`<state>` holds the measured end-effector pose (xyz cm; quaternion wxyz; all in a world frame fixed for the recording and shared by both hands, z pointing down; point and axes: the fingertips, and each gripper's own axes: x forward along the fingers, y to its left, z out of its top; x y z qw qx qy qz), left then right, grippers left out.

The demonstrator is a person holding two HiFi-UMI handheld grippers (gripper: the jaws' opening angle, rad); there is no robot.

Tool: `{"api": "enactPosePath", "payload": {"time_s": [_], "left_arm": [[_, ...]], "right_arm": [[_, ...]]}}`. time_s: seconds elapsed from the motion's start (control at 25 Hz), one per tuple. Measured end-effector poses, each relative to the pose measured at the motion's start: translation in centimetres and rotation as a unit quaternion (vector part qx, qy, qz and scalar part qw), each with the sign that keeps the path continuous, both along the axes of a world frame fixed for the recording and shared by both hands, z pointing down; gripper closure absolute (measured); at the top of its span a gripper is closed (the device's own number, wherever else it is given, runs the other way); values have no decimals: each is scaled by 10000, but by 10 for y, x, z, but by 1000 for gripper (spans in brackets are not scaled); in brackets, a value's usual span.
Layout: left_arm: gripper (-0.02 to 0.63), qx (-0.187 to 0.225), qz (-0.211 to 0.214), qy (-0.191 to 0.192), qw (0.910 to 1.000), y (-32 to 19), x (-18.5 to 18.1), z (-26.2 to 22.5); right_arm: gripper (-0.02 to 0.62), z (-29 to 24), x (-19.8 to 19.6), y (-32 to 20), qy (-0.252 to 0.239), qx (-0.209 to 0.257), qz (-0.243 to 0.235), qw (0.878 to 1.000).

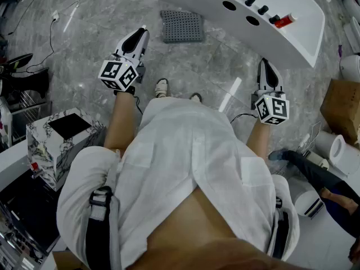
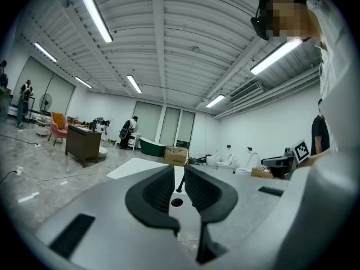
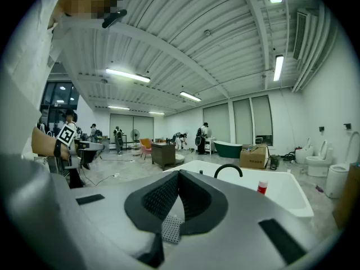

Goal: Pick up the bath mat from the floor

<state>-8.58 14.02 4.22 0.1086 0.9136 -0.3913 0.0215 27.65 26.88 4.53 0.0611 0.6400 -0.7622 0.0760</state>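
The bath mat (image 1: 182,26) lies on the floor (image 1: 112,16), apparently just left of the tub (image 1: 304,44).

Your right gripper (image 3: 179,174) has its jaws pressed together, with nothing between the pads. In the slit beneath them you see a small grey dotted patch (image 3: 170,228); what it belongs to cannot be told from here. Just past the jaw tips lies a white bathtub (image 3: 281,198), with a black curved faucet (image 3: 228,169) on its rim and a red bottle (image 3: 262,187) nearby. Farther back stand a cardboard box (image 3: 253,156), a green tub (image 3: 228,148) and a toilet (image 3: 318,161).
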Motion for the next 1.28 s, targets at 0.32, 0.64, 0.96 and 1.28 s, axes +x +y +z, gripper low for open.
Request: {"api": "enactPosePath", "payload": {"time_s": [0.32, 0.64, 0.96, 1.28], "left_arm": [[546, 4, 81, -16, 10000, 0, 5, -1], [546, -24, 93, 5, 10000, 3, 11, 4], [546, -29, 89, 13, 10000, 1, 18, 3], [546, -16, 71, 15, 10000, 6, 22, 4]], "right_arm": [[569, -1, 0, 0, 19, 7, -11, 10000], [568, 1, 2, 1, -386, 172, -30, 9991], [568, 0, 9, -2, -368, 209, -37, 9991], [568, 3, 12, 0, -379, 212, -77, 9990]]}}
